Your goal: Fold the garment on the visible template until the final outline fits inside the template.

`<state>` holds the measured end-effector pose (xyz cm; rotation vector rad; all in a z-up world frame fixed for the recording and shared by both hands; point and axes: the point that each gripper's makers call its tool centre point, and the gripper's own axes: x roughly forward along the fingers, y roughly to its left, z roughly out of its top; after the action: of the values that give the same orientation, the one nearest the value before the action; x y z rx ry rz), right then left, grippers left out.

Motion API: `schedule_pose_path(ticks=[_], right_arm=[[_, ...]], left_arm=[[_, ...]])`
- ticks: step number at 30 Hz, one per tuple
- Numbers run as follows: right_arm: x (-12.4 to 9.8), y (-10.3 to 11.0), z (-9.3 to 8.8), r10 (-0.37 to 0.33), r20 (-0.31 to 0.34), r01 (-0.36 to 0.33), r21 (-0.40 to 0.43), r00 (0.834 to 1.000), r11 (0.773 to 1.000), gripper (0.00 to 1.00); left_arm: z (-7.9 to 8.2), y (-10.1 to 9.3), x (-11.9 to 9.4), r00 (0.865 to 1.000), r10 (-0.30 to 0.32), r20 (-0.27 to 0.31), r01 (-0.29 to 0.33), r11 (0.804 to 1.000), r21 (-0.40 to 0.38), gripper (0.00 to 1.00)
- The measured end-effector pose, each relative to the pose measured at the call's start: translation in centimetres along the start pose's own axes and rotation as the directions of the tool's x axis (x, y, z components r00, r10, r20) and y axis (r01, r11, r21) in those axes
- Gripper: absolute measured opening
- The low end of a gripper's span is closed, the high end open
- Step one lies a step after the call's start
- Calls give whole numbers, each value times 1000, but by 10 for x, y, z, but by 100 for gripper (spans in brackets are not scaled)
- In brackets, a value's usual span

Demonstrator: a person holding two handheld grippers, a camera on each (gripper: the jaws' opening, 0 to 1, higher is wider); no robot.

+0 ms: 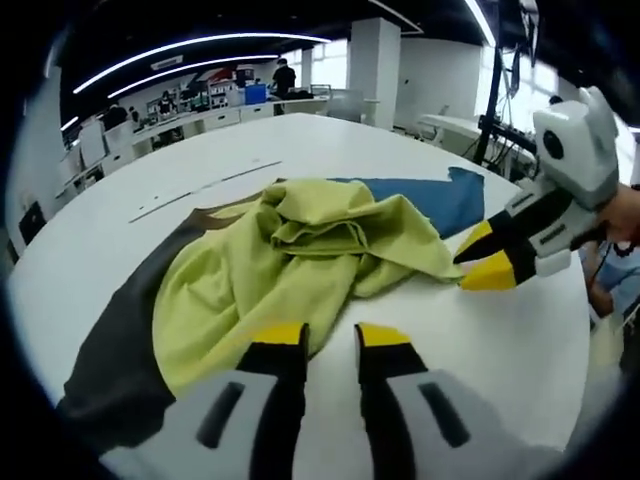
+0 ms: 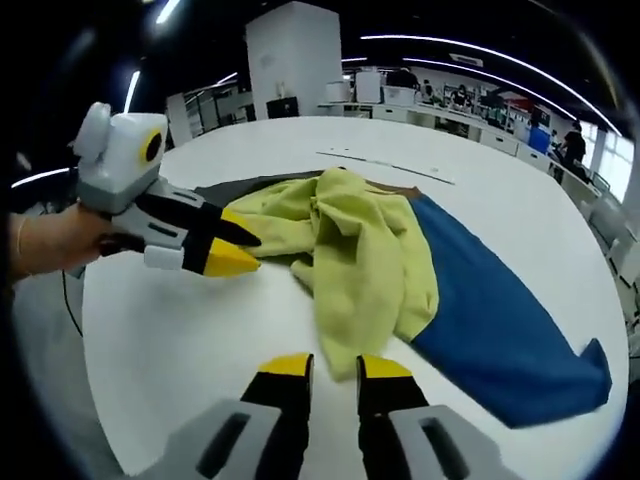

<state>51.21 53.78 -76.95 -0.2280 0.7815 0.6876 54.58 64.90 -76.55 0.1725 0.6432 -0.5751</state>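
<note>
A crumpled yellow-green garment (image 1: 290, 250) (image 2: 365, 250) lies bunched on a flat template sheet, dark grey (image 1: 120, 350) at one end and blue (image 2: 500, 320) at the other. My left gripper (image 1: 332, 338) stands open over the white table, just short of the garment's near edge. It also appears from the side (image 2: 238, 250), close to the cloth's left edge. My right gripper (image 2: 337, 368) is open with the garment's near hem reaching the gap between its tips. Seen from the side, the right gripper (image 1: 478, 260) has its tips at a corner of the cloth.
The large round white table (image 1: 480, 340) (image 2: 180, 340) has bare surface in front of both grippers. A thin strip (image 1: 200, 190) lies on the far part of the table. A person's hand (image 2: 55, 240) holds the left gripper. Desks and people stand far behind.
</note>
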Motion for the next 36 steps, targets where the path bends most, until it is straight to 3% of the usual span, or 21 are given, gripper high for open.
schedule_pose_path(ticks=[11,15,23,25,26,28,31,36], right_arm=[[4,-5,2,-24,16,23,45,1000,999,8],[4,-9,2,-41,16,41,49,999,998,0],[4,-9,1,-33,12,32,56,999,998,0],[4,-1,2,0,14,-1,54,1000,999,6],[4,0,1,-4,14,3,46,1000,999,7],[5,-4,1,-35,3,35,-45,999,998,5],[6,1,1,-27,2,27,-47,1000,999,8],[6,5,-1,-47,-2,46,-131,999,990,12]], left_arm=[[5,13,9,998,59,12,-59,998,10,15],[6,18,9,997,82,10,-82,997,-3,3],[5,23,4,998,57,9,-56,995,-86,0],[7,23,1,998,56,18,-54,995,-87,0],[8,23,0,998,55,20,-53,995,-87,0],[10,24,-2,998,52,24,-50,994,-93,0],[14,24,-5,998,52,35,-48,993,-110,0],[22,27,-12,997,58,57,-51,991,-124,0]])
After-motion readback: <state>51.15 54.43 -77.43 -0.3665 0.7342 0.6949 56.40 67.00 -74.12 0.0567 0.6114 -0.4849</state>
